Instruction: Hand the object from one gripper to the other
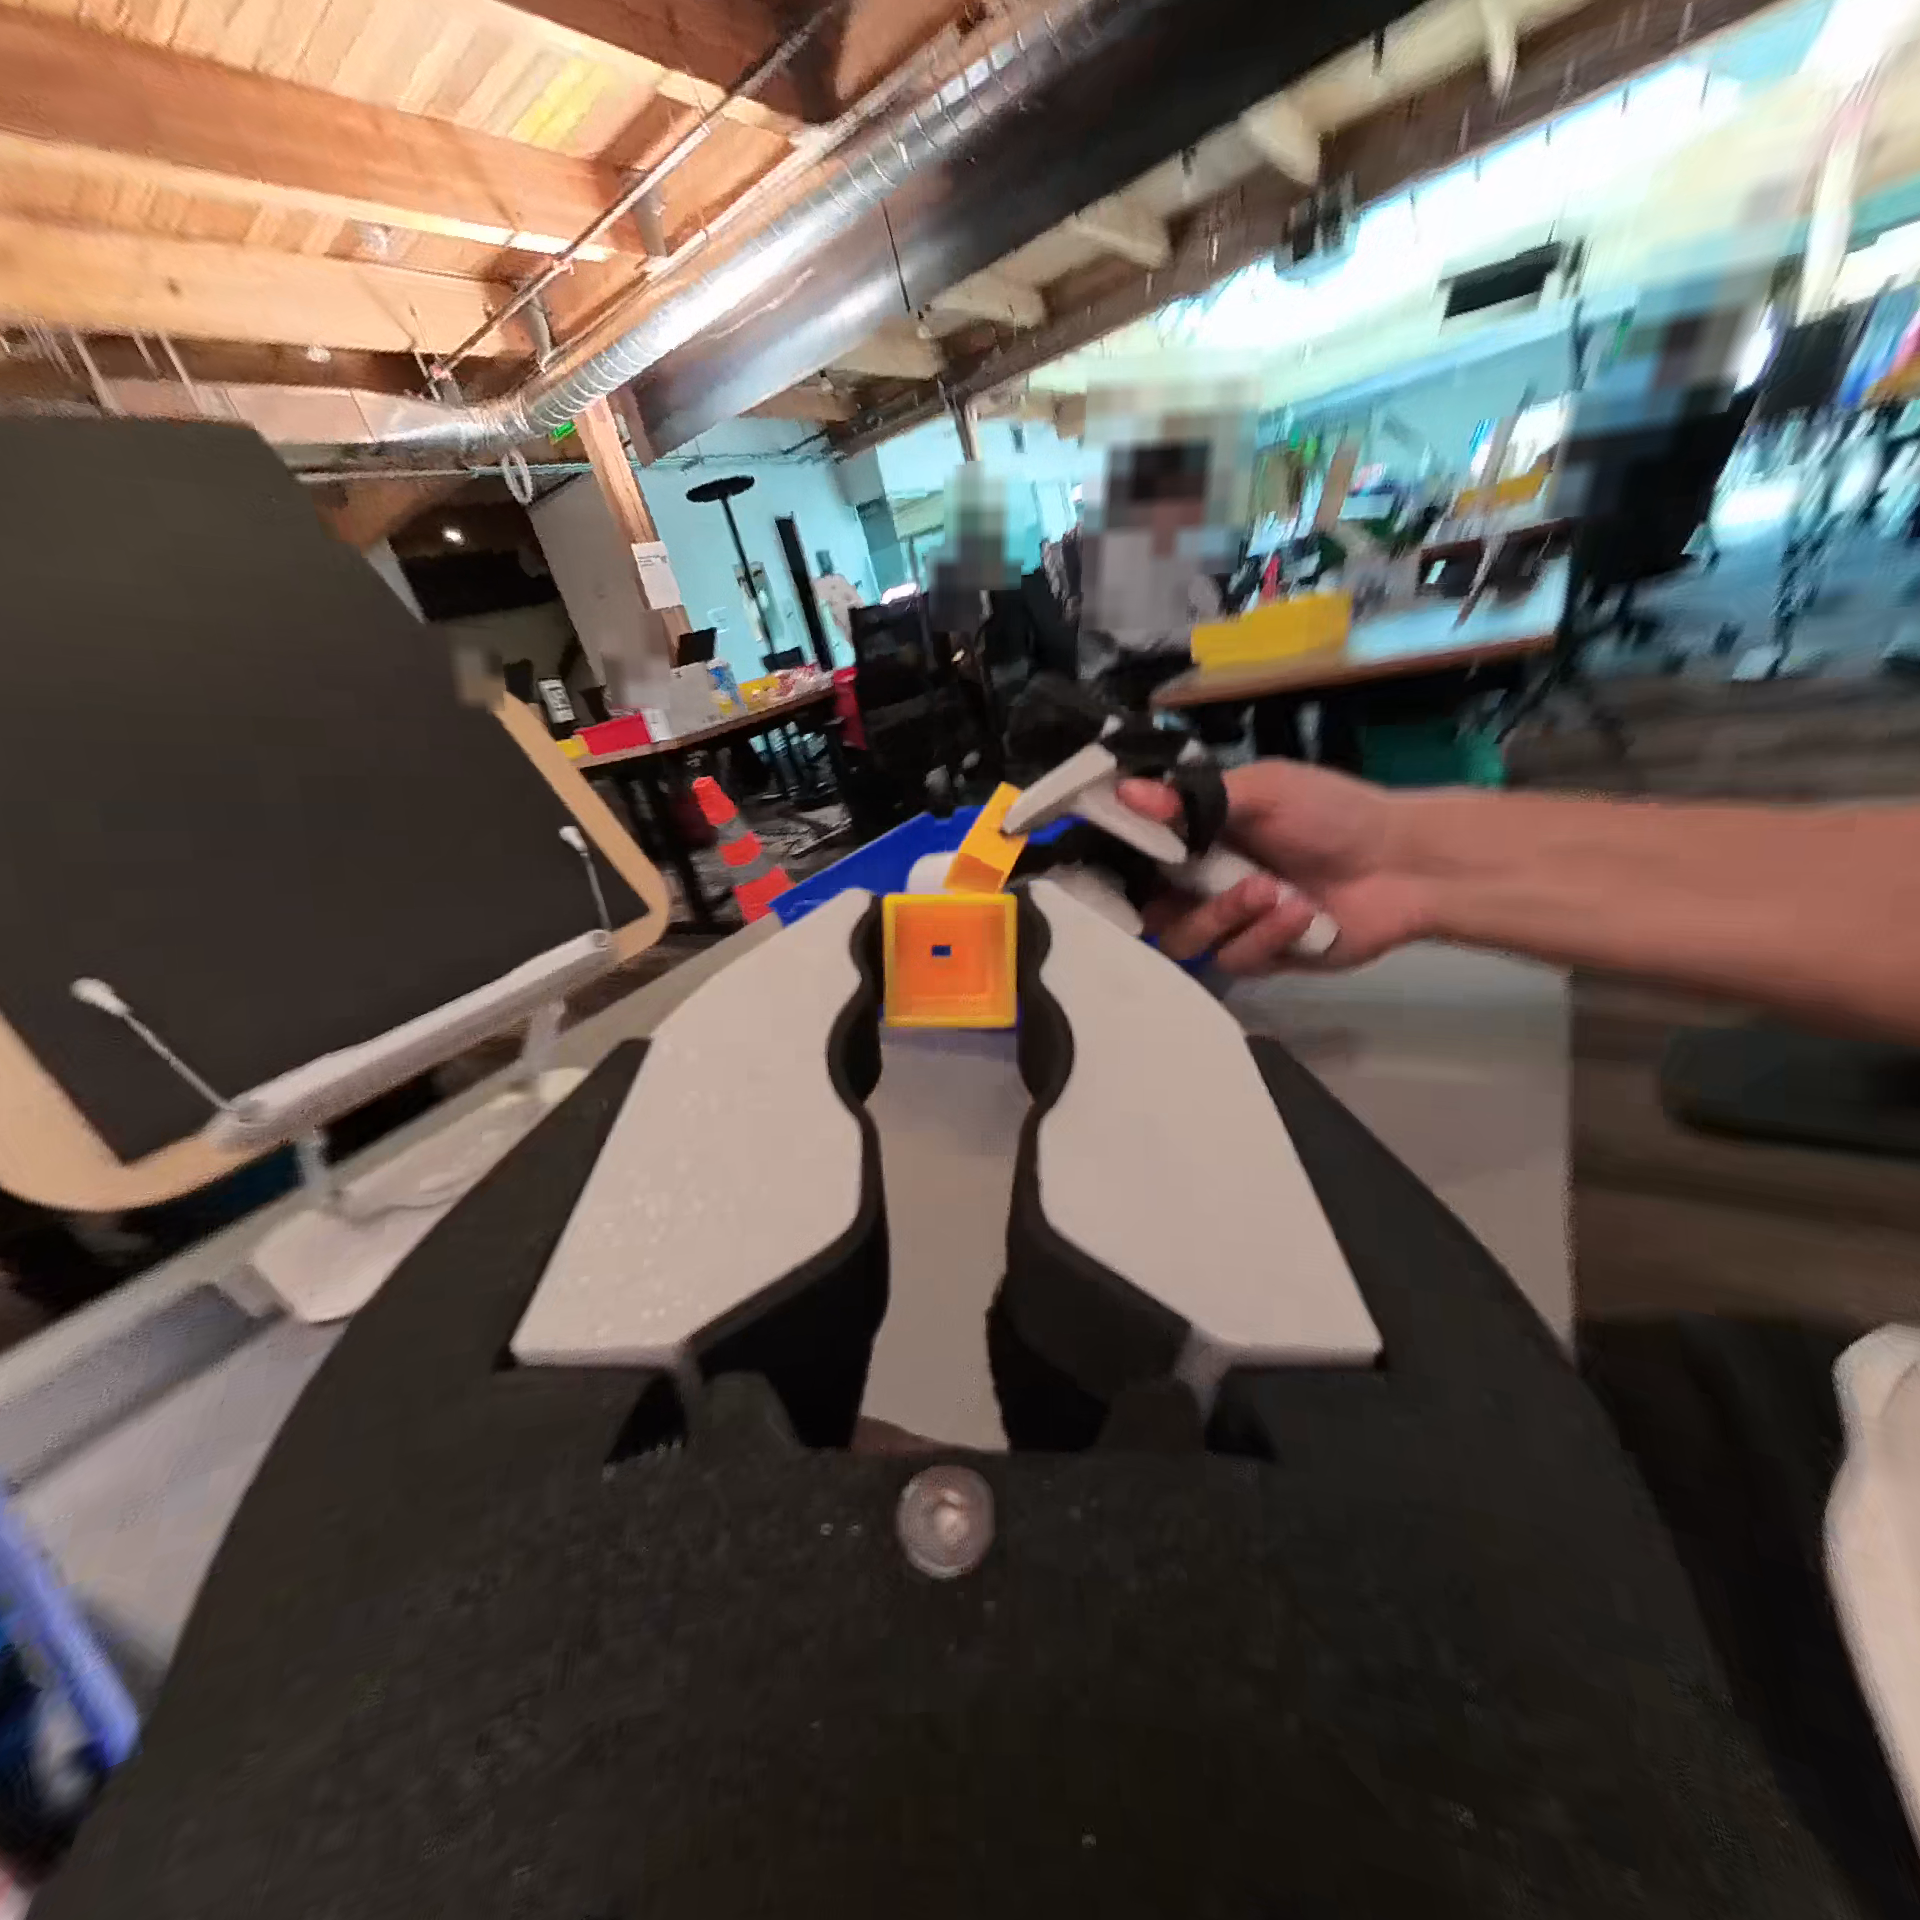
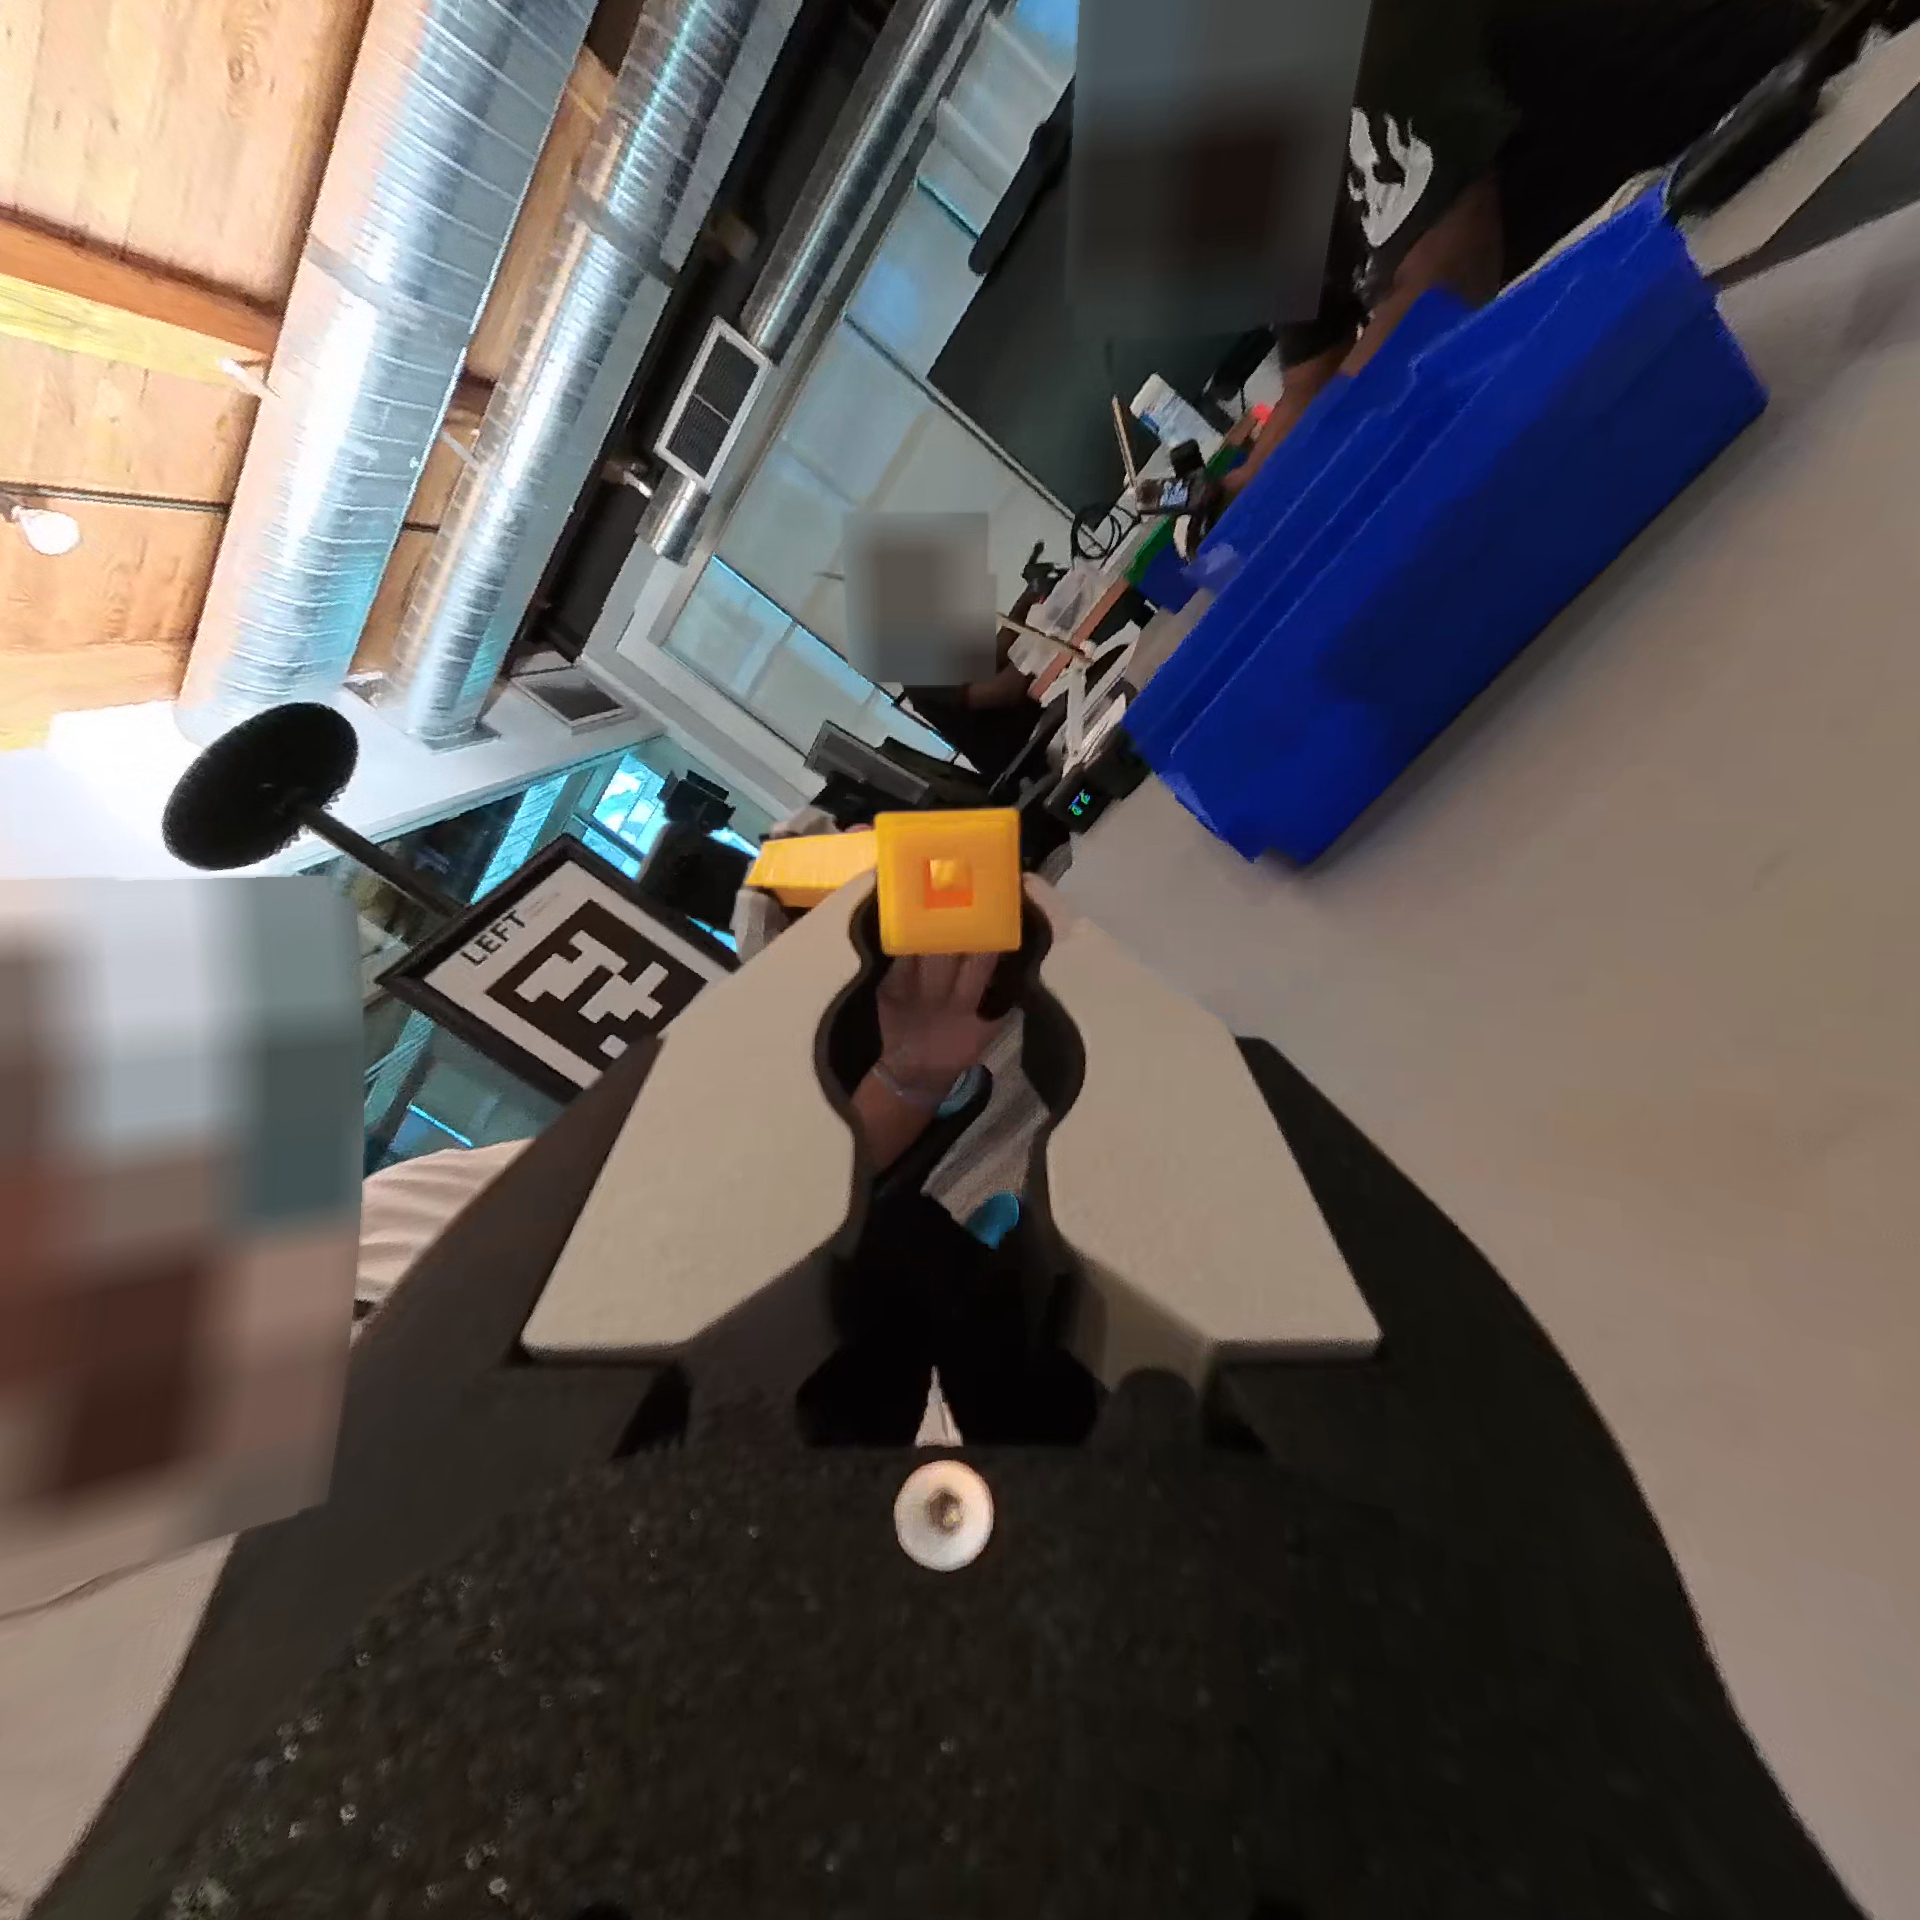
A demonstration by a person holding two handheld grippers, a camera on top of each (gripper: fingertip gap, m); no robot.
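My left gripper (image 1: 948, 971) pinches one square end of the yellow object (image 1: 948, 975), held aloft near the blue bin (image 2: 1455, 582); my right gripper (image 2: 948, 914) pinches its other arm; it looks light, rigid, slick plastic; flat faces suit gripping.

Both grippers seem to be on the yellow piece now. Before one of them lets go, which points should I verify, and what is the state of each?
1. Left gripper shut on the yellow piece: ok, its fingers press the square end.
2. Right gripper shut on the other end: ok.
3. Depth of grip: not ok, both hold only at the fingertips.
4. Table under the piece to catch a drop: ok.
5. Gap to the blue bin: cannot tell.
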